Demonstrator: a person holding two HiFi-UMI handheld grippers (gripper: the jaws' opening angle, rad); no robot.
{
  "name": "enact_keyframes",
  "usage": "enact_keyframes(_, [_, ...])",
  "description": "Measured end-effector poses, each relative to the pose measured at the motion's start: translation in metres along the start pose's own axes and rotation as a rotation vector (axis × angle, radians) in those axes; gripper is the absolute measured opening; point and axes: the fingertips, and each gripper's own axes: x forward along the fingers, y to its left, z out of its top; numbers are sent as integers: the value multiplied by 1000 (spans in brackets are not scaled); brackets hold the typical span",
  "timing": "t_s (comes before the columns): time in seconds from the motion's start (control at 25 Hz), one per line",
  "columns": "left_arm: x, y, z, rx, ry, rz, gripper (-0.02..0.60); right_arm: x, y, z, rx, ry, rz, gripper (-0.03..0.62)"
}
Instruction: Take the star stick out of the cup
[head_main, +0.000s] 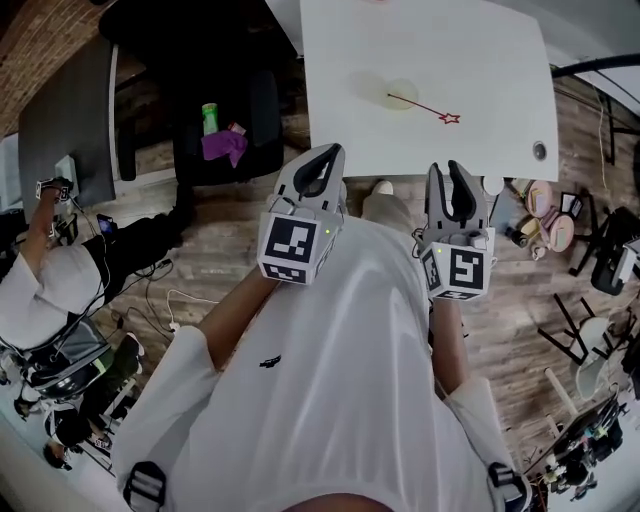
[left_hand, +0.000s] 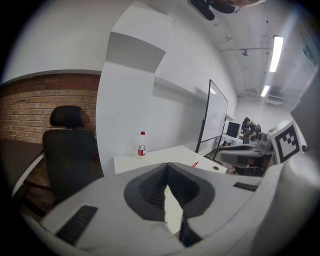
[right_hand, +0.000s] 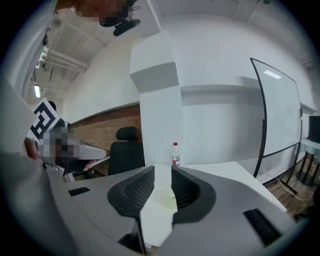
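Far ahead of your closed left gripper (head_main: 328, 152) and your parted, empty right gripper (head_main: 450, 170), the star stick (head_main: 420, 106) apparently sits in the cup (head_main: 401, 92), so removal remains undone

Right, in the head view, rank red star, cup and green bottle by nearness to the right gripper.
1. red star, table, just ahead of the right gripper
2. cup, farther back on the table
3. green bottle, far left on the chair

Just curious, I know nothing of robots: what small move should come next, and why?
Probably reach the right gripper forward to the star stick: its jaws stand apart, short of the table, and the stick sits in the cup.
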Motion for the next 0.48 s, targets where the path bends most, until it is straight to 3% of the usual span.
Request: enact_keyframes(0.48, [31, -10, -10, -5, 87, 39, -6, 39, -47, -18, 140, 0, 12, 107])
